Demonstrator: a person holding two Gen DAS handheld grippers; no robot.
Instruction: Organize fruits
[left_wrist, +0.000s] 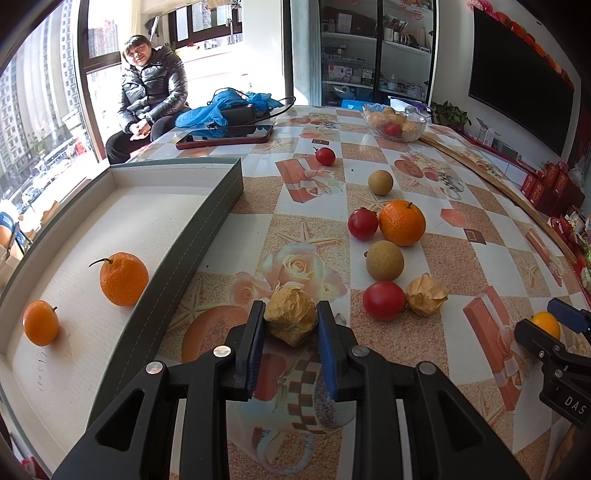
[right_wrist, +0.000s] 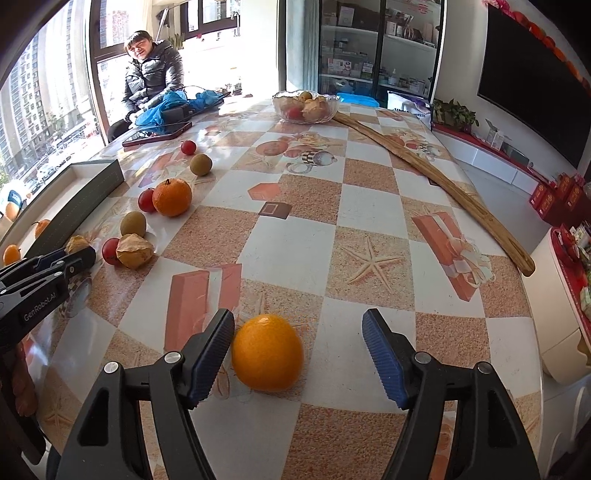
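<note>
My left gripper (left_wrist: 291, 317) is shut on a papery husk fruit (left_wrist: 291, 320) just above the table, next to the grey box (left_wrist: 207, 225). Two oranges (left_wrist: 123, 279) lie inside the box. On the table lie an orange (left_wrist: 402, 222), three red fruits (left_wrist: 383, 305), two brown round fruits (left_wrist: 384, 260) and another husk fruit (left_wrist: 426, 295). My right gripper (right_wrist: 298, 325) is open around a small orange (right_wrist: 266, 352) on the table; the orange sits close to the left finger. The right gripper also shows in the left wrist view (left_wrist: 546, 321).
A glass bowl (right_wrist: 328, 107) of fruit stands at the far end. A long wooden stick (right_wrist: 436, 181) lies along the right side. A phone (left_wrist: 225, 136), a power bank and blue bags lie far left. A person sits by the window.
</note>
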